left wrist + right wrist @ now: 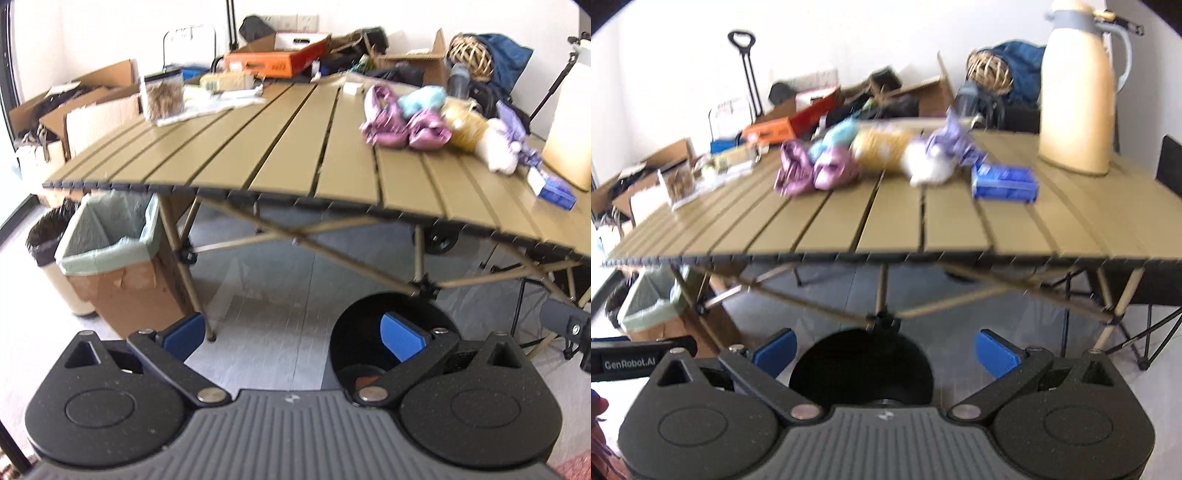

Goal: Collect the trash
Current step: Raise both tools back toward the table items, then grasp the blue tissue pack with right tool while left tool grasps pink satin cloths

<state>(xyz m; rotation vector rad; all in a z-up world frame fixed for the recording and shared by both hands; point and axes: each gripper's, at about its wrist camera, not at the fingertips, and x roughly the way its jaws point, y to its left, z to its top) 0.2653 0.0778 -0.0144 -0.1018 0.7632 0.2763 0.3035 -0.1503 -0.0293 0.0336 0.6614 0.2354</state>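
Wrappers (827, 166) litter the slatted table (886, 225); both tools (293, 336) (884, 349) gape wide, empty.

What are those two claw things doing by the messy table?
A person is holding a claw in each hand to collect trash. The left claw and right claw are both open, empty, and held low in front of the tan slatted folding table. A pile of crumpled purple, blue and yellow wrappers sits on the table, untouched, beside a flat blue box. A cardboard bin lined with a pale green bag stands on the floor by the table's left end.
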